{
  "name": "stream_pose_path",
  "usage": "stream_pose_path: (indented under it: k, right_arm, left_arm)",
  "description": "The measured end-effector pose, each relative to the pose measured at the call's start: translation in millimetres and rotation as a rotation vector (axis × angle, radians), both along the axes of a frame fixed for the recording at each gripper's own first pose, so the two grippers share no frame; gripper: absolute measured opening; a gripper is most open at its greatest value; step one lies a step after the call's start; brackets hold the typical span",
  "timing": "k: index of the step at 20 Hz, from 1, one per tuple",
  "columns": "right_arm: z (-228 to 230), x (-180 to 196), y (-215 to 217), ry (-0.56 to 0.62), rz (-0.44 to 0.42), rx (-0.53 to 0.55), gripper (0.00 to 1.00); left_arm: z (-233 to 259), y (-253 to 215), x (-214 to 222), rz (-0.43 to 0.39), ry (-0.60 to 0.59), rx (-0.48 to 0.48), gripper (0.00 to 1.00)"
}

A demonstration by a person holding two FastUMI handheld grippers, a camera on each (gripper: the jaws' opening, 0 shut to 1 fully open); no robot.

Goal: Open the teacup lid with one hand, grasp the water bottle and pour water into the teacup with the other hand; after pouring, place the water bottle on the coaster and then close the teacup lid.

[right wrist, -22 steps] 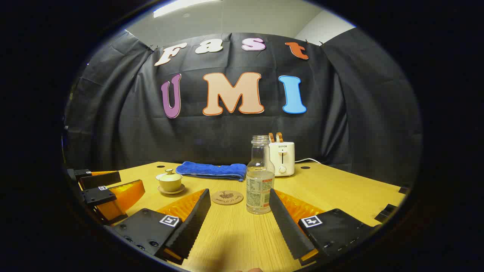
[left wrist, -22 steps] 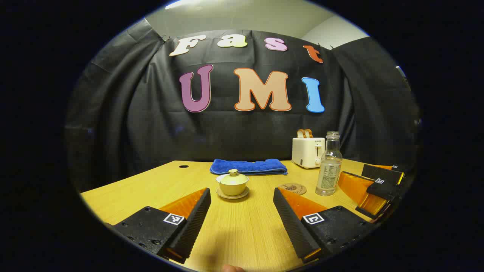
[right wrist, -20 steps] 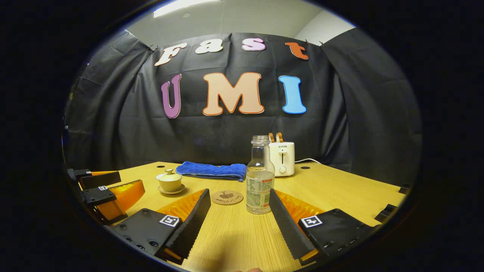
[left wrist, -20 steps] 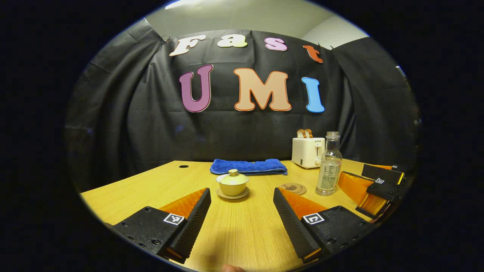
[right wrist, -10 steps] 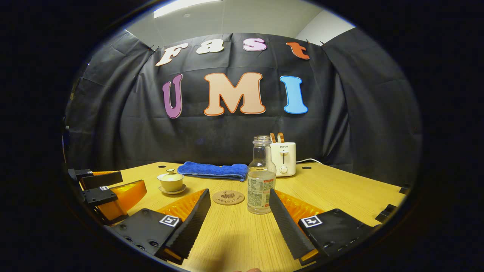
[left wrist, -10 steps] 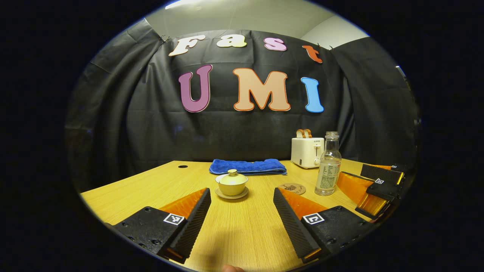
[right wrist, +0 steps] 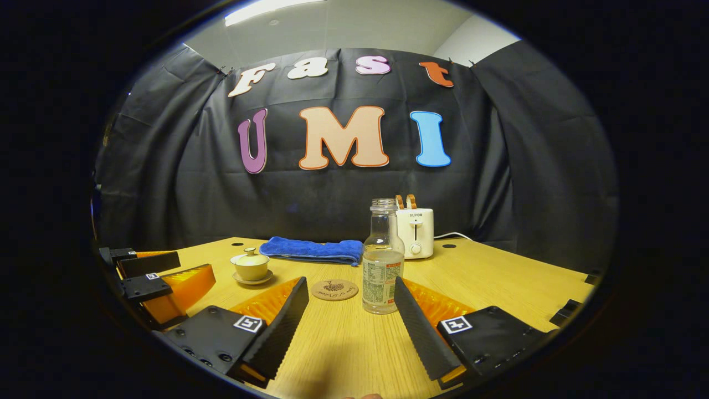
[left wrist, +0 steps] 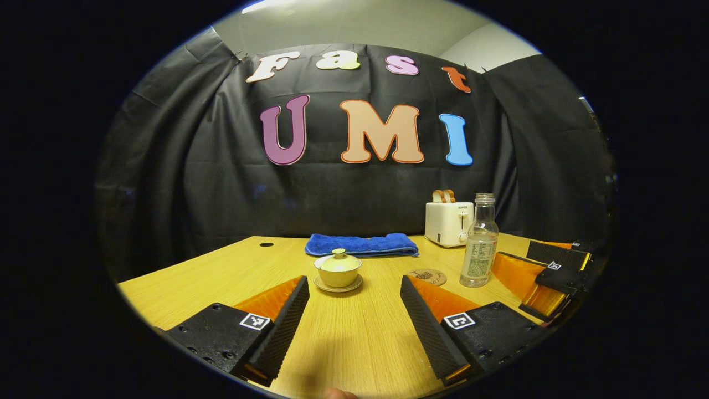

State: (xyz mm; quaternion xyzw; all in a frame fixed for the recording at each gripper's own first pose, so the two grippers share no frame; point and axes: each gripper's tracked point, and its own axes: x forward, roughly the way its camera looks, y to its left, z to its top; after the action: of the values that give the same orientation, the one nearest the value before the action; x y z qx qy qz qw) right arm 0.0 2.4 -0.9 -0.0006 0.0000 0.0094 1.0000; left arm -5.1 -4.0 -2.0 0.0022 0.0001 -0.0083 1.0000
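A pale yellow teacup (left wrist: pixel 338 274) with its lid on sits on a saucer on the wooden table (left wrist: pixel 221 277), ahead of my open left gripper (left wrist: pixel 354 310) and a little left of its centre line. A clear uncapped water bottle (right wrist: pixel 382 266), partly filled, stands upright just beyond my open right gripper (right wrist: pixel 350 310), close to its right finger. The round brown coaster (right wrist: pixel 334 290) lies left of the bottle. The teacup (right wrist: pixel 251 269) also shows in the right gripper view, and the bottle (left wrist: pixel 479 249) and coaster (left wrist: pixel 427 276) in the left gripper view.
A folded blue towel (left wrist: pixel 361 244) lies behind the teacup, and a white toaster (left wrist: pixel 448 221) with toast stands behind the bottle. The right gripper (left wrist: pixel 548 269) shows at the left view's right edge, the left gripper (right wrist: pixel 155 277) at the right view's left edge.
Both views have shifted only slightly; the bottle and teacup sit marginally different in frame. Both grippers remain open and nothing on the table has moved.
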Motion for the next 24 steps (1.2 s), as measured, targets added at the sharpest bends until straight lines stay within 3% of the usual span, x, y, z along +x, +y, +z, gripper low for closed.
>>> stream_pose_path:
  k: [12, 24]
  right_arm:
    - [0.5, 7.8, -15.0, 0.0, -0.01, -0.001, 0.99]
    - [1.1, 23.3, -57.4, -0.003, -0.076, -0.004, 0.99]
  left_arm:
    - [-3.7, 1.5, 7.7, 0.002, 0.0, 0.0, 0.97]
    - [-2.7, 20.0, 146.5, 0.004, 0.014, 0.007, 0.97]
